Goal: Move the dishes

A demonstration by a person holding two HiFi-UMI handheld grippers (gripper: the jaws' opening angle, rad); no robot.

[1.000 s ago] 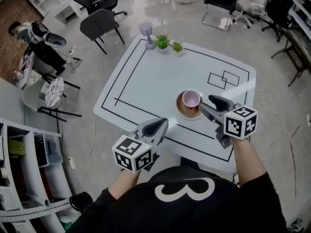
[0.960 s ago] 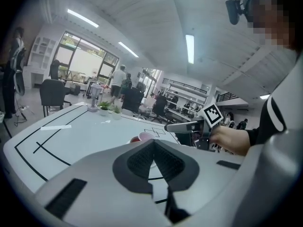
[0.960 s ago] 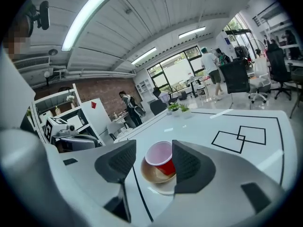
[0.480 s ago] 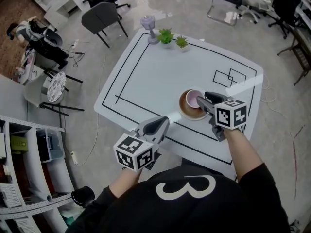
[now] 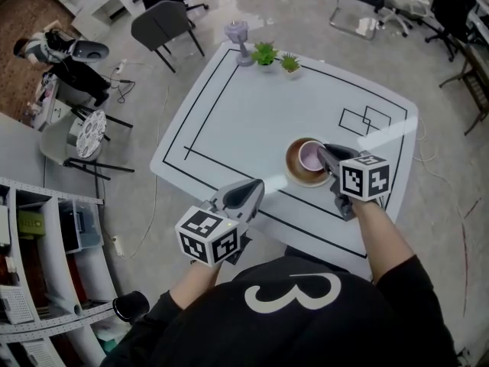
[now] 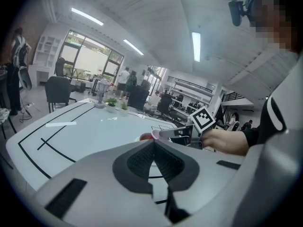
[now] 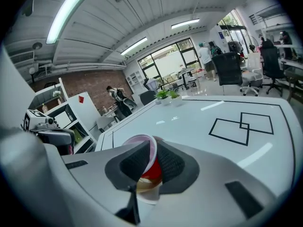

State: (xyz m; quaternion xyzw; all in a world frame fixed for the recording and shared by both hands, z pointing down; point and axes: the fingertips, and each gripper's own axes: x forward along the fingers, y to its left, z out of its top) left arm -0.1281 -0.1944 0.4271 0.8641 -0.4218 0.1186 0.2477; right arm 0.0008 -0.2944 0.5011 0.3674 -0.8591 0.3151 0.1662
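— Where the table [image 5: 244, 121] lies nearest the person, what is entered first?
— Left gripper [image 5: 246, 195]: pads pressed together, nothing between them, over the near edge.
— Next out?
— Right gripper [image 5: 328, 156]: jaws have just been closing and now pinch the rim of the pink cup [image 5: 309, 156]. Cup stands on a brown saucer [image 5: 296, 173], right of the table's middle.
— Far edge?
— Two small potted plants [image 5: 264, 53], side by side.

one table [image 5: 229, 128], one cup [image 5: 309, 157], one saucer [image 5: 293, 168], two small plants [image 5: 264, 53] [image 5: 289, 63], one grey stand [image 5: 238, 40] and two taped rectangles [image 5: 353, 121] [image 5: 376, 117] on it; two grippers [image 5: 255, 188] [image 5: 325, 154], each with one marker cube [image 5: 208, 235] [image 5: 365, 177]; one person [image 5: 61, 55] standing off at the left
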